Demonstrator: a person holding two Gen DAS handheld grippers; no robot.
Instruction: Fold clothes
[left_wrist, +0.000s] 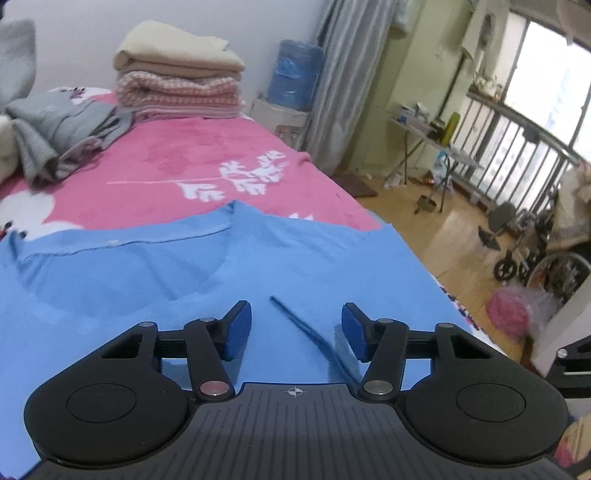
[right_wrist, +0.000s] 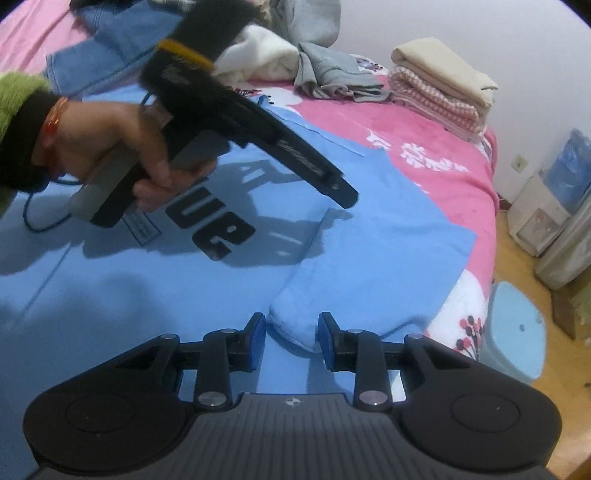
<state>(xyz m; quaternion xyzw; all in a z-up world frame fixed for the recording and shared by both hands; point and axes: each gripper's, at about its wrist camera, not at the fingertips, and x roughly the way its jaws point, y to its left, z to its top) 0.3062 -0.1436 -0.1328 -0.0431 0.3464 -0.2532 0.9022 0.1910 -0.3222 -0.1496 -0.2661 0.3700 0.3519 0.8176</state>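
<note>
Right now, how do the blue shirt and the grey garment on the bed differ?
The blue shirt lies spread flat near the bed's edge; the grey garment is crumpled in a heap further back. The blue shirt shows dark lettering; the grey garment looks plain. The blue shirt has one sleeve folded in; the grey garment shows no fold. Both rest on the pink bedspread.

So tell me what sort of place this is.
A lived-in bedroom, most likely: a bed under a pink floral bedspread, a stack of folded cream and pink blankets by the wall, and grey curtains beside a railed window.
</note>
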